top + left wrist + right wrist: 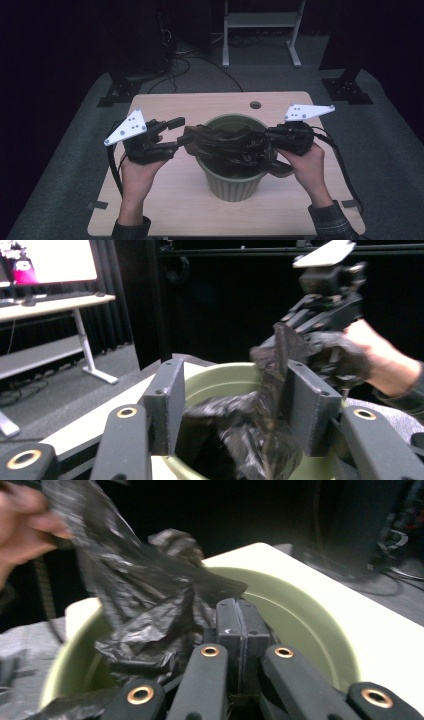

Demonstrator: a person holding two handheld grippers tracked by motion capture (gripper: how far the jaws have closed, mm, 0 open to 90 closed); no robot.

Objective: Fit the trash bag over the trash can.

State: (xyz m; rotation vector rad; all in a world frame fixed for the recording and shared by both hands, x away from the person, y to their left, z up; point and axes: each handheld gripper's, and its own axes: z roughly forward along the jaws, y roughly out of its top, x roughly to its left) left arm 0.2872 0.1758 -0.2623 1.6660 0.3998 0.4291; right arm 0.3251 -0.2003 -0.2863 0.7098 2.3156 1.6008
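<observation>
High view: a green bin (234, 186) stands at the middle of the table (165, 210), nearer the front edge. A black plastic bag (227, 142) is stretched across the bin's mouth between the left gripper (181, 134) and the right gripper (264, 135). The bag is not yet fitted; it is judged that opening it and folding its edge over the rim remain to be done. The film is crumpled and bunched, with part of it hanging down inside the bin.

Left gripper view: the jaws are spread, and the bag (250, 430) lies between them, with a thin fold running up along the right-hand jaw. Whether that jaw presses the film cannot be told. Below it the bin's rim (220, 371) is seen. Farther off, the right gripper (320, 320) is seen with bag material bunched in it.

Right gripper view: the jaws are pressed together. Bag film (150, 610) is gathered just beside them; it appears to be pinched there, though the contact itself is hidden. The film is glossy and heavily wrinkled, and it is lifted above the bin (305, 625).
</observation>
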